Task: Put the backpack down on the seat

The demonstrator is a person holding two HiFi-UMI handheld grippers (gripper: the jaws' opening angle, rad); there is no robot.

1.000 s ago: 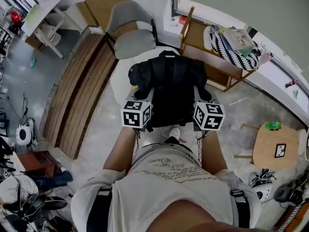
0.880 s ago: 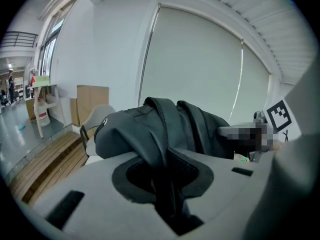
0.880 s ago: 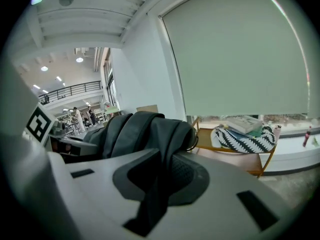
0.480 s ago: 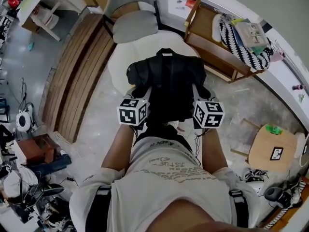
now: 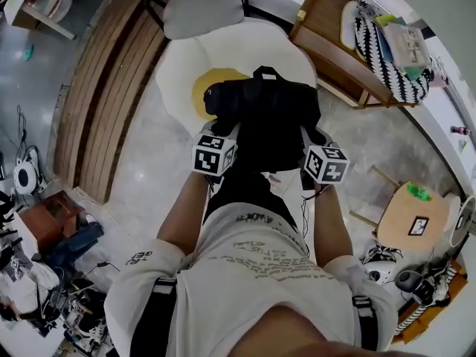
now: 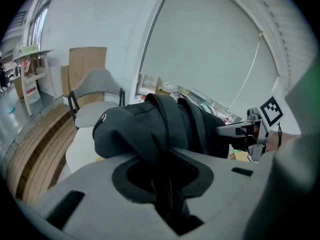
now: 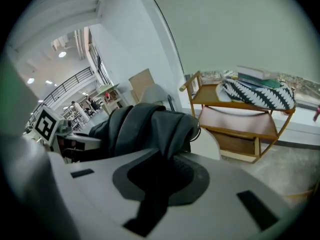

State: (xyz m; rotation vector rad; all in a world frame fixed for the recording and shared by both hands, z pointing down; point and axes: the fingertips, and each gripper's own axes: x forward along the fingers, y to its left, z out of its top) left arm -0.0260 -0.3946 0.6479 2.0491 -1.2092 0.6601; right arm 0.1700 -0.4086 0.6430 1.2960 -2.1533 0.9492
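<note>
A black backpack (image 5: 264, 117) hangs between my two grippers over a white egg-shaped seat (image 5: 178, 62) with a yellow centre (image 5: 202, 88). The left gripper (image 5: 227, 131) is shut on a fold of the backpack's left side, seen close up in the left gripper view as dark fabric (image 6: 150, 129) pinched in the jaws (image 6: 167, 184). The right gripper (image 5: 309, 136) is shut on the right side; its own view shows the straps (image 7: 145, 124) running into the closed jaws (image 7: 160, 179). Whether the backpack's underside touches the seat is hidden.
A grey chair (image 5: 204, 10) stands behind the seat. A wooden shelf cart (image 5: 349, 58) carrying a striped cushion (image 5: 379, 43) is at the right rear. A small round wooden table (image 5: 409, 225) sits right. Wooden slats (image 5: 111, 103) run along the left, floor clutter (image 5: 44, 274) near left.
Both grippers and the backpack have sunk toward the white seat. The seat's yellow centre, hidden before, now shows beside the bag. Both grips are unchanged.
</note>
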